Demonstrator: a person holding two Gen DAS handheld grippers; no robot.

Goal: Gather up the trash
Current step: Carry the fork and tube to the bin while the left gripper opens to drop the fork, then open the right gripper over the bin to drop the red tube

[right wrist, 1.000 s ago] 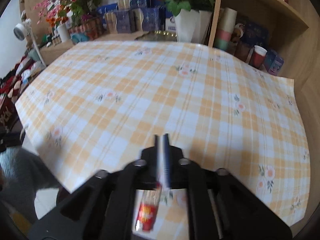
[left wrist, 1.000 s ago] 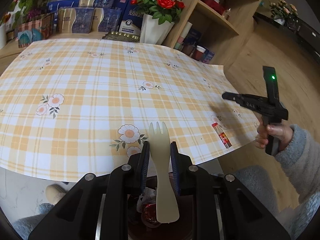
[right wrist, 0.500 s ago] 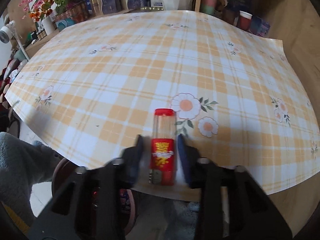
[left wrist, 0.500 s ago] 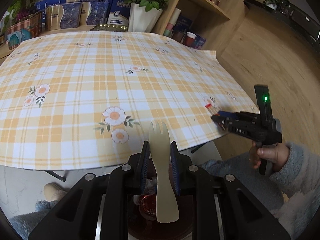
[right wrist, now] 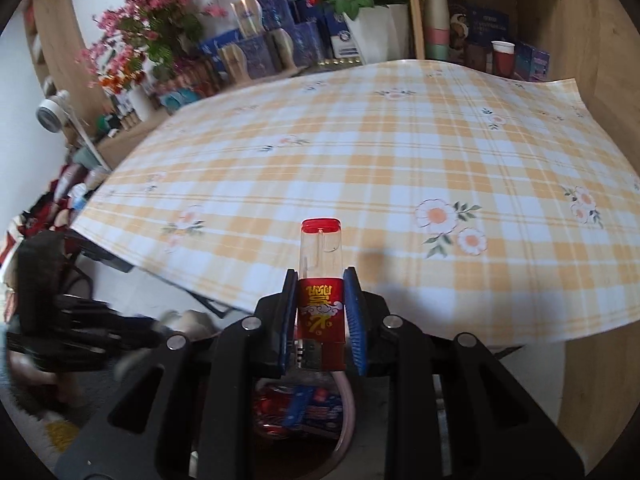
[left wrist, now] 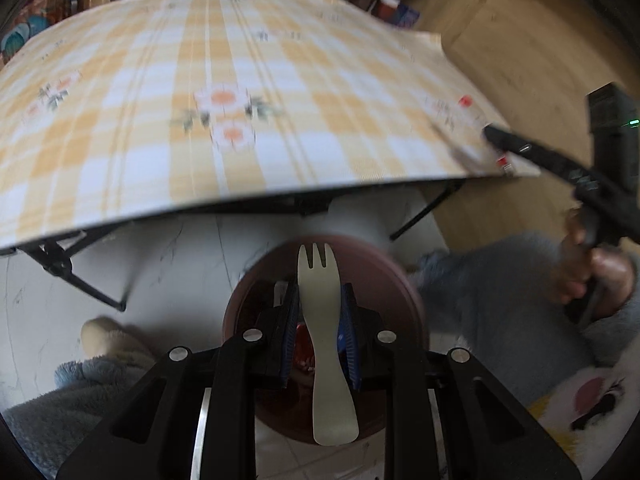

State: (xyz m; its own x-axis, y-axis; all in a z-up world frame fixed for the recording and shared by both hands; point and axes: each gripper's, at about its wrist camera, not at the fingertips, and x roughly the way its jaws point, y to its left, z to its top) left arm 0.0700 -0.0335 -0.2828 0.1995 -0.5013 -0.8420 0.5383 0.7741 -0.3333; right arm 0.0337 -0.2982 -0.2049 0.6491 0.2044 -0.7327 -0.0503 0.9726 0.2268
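Change since earlier: the left gripper (left wrist: 320, 320) has been carried off the tabletop and lowered over the bin (left wrist: 404, 280); the right gripper (right wrist: 320, 312) has been closed on the lighter (right wrist: 320, 280), its jaws having just been closing with the lighter between them, and drawn back toward the near table edge.
Left gripper: clamped on a pale plastic fork (left wrist: 322, 320), the blue pads pressed against its neck, tines pointing ahead of the fingers, handle trailing back between the arms.
Fork position: held directly over the dark round bin, which lies below and just ahead of the fingertips.
Bin contents: red wrappers are glimpsed beneath the pads in both views; little more can be made out.
Table (right wrist: 400, 160): the checked cloth is seen ahead of and above the left tool, and ahead of the right tool.
Right gripper: clamped on a red-capped clear lighter, gripped at its red label, cap pointing forward.
Lighter position: lifted, ahead of the fingers, over the near table edge; the bin rim (right wrist: 348, 400) is seen below the jaws.
Step in hand: judged to be the carry-and-drop phase, both pieces of trash being held.
Next move: the left jaws would need to be parted so the fork falls into the bin; the lighter would need to be brought fully over the opening before release.
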